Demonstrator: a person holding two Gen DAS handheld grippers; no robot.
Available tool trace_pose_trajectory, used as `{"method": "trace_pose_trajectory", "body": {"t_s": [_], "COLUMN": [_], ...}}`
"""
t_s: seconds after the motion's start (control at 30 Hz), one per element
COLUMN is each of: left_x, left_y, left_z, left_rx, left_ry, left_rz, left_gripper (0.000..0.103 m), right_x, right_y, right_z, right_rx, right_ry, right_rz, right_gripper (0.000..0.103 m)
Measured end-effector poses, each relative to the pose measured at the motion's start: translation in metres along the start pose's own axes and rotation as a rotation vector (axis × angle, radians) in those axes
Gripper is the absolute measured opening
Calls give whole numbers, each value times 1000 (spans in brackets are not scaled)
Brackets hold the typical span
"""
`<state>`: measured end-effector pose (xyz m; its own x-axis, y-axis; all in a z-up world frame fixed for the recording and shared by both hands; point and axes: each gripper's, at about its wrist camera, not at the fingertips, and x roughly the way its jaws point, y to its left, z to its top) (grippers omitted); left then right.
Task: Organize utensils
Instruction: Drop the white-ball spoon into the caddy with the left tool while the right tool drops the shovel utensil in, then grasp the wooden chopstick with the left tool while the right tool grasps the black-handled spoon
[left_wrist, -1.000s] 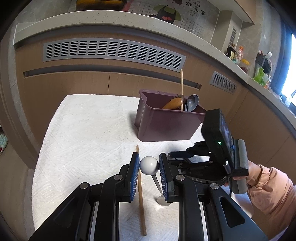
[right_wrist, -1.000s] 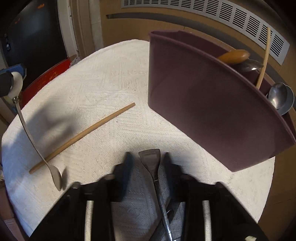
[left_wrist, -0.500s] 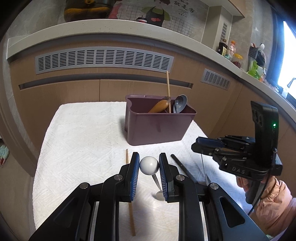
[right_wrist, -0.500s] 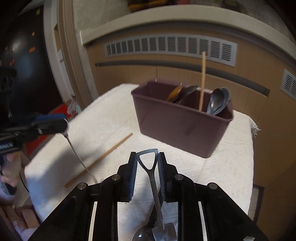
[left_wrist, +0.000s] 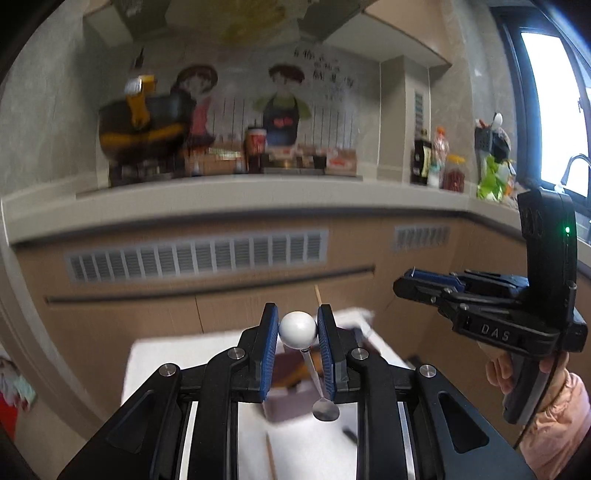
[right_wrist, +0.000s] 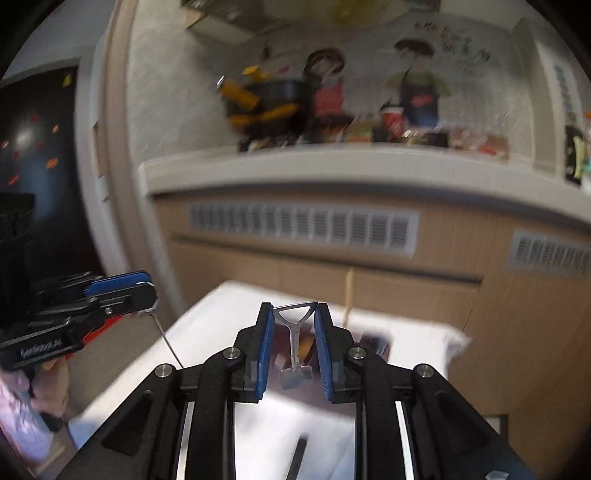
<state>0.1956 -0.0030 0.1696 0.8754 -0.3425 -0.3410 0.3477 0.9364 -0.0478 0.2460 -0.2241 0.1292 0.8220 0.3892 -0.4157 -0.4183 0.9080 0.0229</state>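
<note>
Left tool (left_wrist: 298, 328) is clenched on the white ball end of a spoon (left_wrist: 297, 329), bowl hanging down at 6 o'clock over the white-covered tabletop (left_wrist: 177, 354). Right tool (right_wrist: 294, 325) grips the triangular handle of a small metal shovel-shaped utensil (right_wrist: 294, 314), blade dangling below. Purple utensil bin (left_wrist: 286, 363) sits blurred behind the left tool's fingers, a chopstick (right_wrist: 349, 291) standing up at 12 o'clock.
</note>
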Motion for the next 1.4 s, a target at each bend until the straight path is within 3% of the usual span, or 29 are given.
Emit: {"method": "trace_pose_trajectory", "body": {"t_s": [0.13, 0.23, 0.43, 0.53, 0.67, 0.8, 0.93, 1.03, 1.13, 1.33, 1.4], "left_x": [35, 71, 135, 157, 154, 129, 103, 88, 84, 83, 86], "left_y": [10, 18, 32, 37, 43, 49, 53, 54, 51, 41, 34], "left_z": [22, 19, -18, -39, -55, -66, -92, -118, -145, -190, -198], "left_rx": [-11, -28, -75, -105, -141, -154, -165, -154, -160, -170, -153], "left_ry": [-32, -14, 103, 180, 207, 199, 245, 301, 380, 534, 572], "left_rz": [20, 36, 50, 30, 19, 46, 81, 106, 91, 20, 9], "left_gripper": [23, 23, 23, 28, 41, 42, 42, 42, 42, 41, 36], "right_x": [22, 45, 83, 103, 118, 106, 81, 63, 54, 54, 56], "right_y": [-14, -25, -45, -51, -60, -61, -50, -38, -22, 3, 6], "right_z": [30, 30, 4, -11, -29, -42, -57, -71, -86, -128, -139], "right_rx": [-10, -4, 20, 30, 87, 91, 51, 11, -47, -110, -113], "right_ry": [-21, 2, 72, 122, 208, 191, 141, 91, 101, 223, 251], "right_rz": [-74, -99, -125, -118, -89, -145, -210, -293, -342, -289, -283], "right_gripper": [20, 20, 20, 20, 37, 51, 86, 101, 103, 103, 103]}}
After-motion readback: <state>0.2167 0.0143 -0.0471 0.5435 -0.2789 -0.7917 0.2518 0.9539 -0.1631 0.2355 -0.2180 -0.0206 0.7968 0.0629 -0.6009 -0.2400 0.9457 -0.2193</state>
